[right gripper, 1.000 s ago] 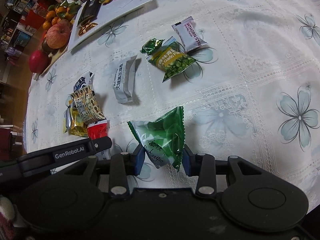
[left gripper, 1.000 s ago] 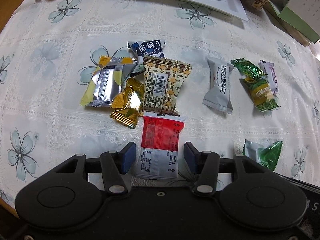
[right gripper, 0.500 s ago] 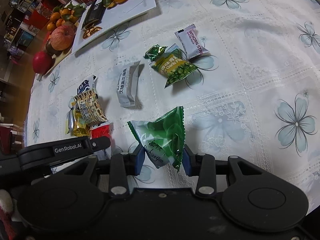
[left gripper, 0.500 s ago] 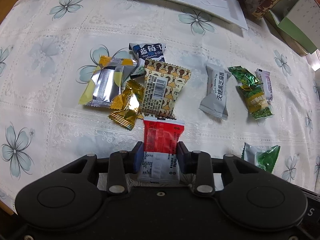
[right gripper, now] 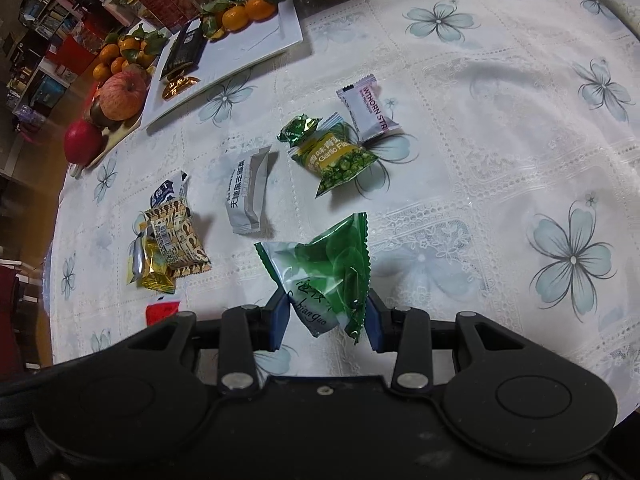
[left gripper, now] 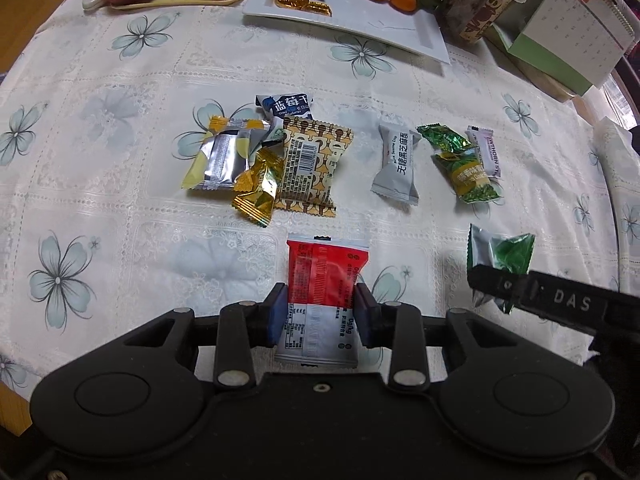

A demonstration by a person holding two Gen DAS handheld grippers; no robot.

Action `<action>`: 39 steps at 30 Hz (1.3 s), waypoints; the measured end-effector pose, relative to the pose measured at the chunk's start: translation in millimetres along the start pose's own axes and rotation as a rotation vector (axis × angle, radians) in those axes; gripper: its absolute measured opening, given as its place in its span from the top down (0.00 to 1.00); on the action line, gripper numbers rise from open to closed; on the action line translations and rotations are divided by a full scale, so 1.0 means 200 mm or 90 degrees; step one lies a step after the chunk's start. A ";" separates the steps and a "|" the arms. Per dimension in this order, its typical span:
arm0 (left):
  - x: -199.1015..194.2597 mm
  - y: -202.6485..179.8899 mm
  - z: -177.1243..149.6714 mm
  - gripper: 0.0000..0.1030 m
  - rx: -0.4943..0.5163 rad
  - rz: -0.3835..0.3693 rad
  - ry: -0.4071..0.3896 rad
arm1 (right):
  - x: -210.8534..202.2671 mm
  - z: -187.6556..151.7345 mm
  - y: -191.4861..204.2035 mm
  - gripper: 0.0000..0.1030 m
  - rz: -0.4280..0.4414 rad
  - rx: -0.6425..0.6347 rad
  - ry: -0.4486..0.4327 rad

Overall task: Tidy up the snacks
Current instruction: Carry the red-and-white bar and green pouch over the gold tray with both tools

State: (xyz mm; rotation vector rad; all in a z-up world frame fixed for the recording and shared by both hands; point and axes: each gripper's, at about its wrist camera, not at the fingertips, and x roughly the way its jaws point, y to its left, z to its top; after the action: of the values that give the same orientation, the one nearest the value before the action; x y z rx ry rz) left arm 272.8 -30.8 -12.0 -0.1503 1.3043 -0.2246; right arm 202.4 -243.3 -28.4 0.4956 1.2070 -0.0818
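Red and white plastic is off the desk [left gripper: 120, 92] now: the left gripper [left gripper: 320, 312], whose fingers stood wide around the red-and-white packet [left gripper: 322, 300] a second ago, has closed about halfway and pinches it by both side edges. The packet has come up and away from the brown patterned packet [left gripper: 310, 168], which it lay just below before. The right gripper [right gripper: 325, 322] is unchanged, fingers drawn in snugly on the green packet [right gripper: 328, 276], holding it clear of the cloth, though I can't quite tell how far clear from this angle. So both hands are loaded, and I'd say the sorting step is a carry next. Left of the brown patterned packet sit the gold packet [left gripper: 256, 188] and silver-yellow packet [left gripper: 224, 154], touching it; a blue packet [left gripper: 286, 106] peeks out behind. To its right, apart, lies the grey packet [left gripper: 396, 164], then the garlic pea packet [left gripper: 468, 170] with a white hawthorn strip [left gripper: 486, 150] against it.
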 end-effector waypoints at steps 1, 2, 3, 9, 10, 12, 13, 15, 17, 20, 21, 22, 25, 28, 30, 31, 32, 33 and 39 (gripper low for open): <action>-0.03 0.01 -0.03 0.58 0.005 0.002 -0.012 | -0.02 -0.01 0.00 0.60 -0.004 -0.004 -0.014; -0.06 0.01 -0.05 0.58 0.008 0.004 -0.025 | -0.04 -0.02 -0.01 0.60 -0.007 -0.009 -0.030; -0.09 0.02 -0.08 0.58 0.010 0.005 -0.036 | -0.06 -0.03 -0.01 0.60 -0.010 -0.012 -0.044; -0.20 0.09 -0.28 0.58 0.005 -0.011 -0.073 | -0.21 -0.16 -0.01 0.60 -0.001 -0.055 -0.120; -0.22 0.10 -0.32 0.58 0.004 -0.012 -0.079 | -0.24 -0.18 -0.01 0.60 -0.005 -0.062 -0.138; -0.25 0.12 -0.40 0.58 0.005 -0.012 -0.091 | -0.30 -0.25 -0.02 0.60 -0.005 -0.069 -0.170; -0.27 0.13 -0.44 0.58 0.008 -0.013 -0.095 | -0.33 -0.28 -0.03 0.60 -0.002 -0.070 -0.181; -0.29 0.13 -0.51 0.58 0.012 -0.013 -0.099 | -0.38 -0.36 -0.05 0.60 0.014 -0.069 -0.197; -0.30 0.13 -0.57 0.58 0.017 -0.011 -0.100 | -0.42 -0.44 -0.08 0.60 0.029 -0.064 -0.210; -0.31 0.12 -0.66 0.58 0.025 -0.011 -0.096 | -0.46 -0.57 -0.10 0.60 0.042 -0.058 -0.222; -0.31 0.12 -0.69 0.58 0.028 -0.013 -0.093 | -0.47 -0.61 -0.11 0.60 0.046 -0.056 -0.221; -0.30 0.11 -0.72 0.58 0.030 -0.014 -0.090 | -0.48 -0.65 -0.12 0.60 0.051 -0.054 -0.219; -0.30 0.10 -0.80 0.58 0.030 -0.016 -0.083 | -0.49 -0.78 -0.14 0.60 0.061 -0.045 -0.208; -0.30 0.11 -0.87 0.58 0.027 -0.014 -0.078 | -0.50 -0.89 -0.15 0.60 0.068 -0.042 -0.196; -0.30 0.12 -0.90 0.58 0.024 -0.009 -0.075 | -0.50 -0.95 -0.16 0.60 0.073 -0.037 -0.191; -0.30 0.12 -0.92 0.58 0.022 -0.006 -0.073 | -0.50 -0.98 -0.16 0.60 0.075 -0.035 -0.188; -0.30 0.13 -0.94 0.58 0.020 -0.003 -0.069 | -0.50 -1.01 -0.16 0.60 0.078 -0.033 -0.186; -0.30 0.14 -0.95 0.58 0.019 -0.001 -0.066 | -0.50 -1.03 -0.16 0.60 0.079 -0.033 -0.183; -0.30 0.16 -1.01 0.58 0.003 0.019 -0.058 | -0.50 -1.16 -0.18 0.60 0.085 -0.026 -0.163</action>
State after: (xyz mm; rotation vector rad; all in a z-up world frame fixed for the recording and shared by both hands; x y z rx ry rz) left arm 64.9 19.1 -16.1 -0.1358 1.2141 -0.1935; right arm -49.1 -200.4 -10.5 0.5122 0.9205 -0.0053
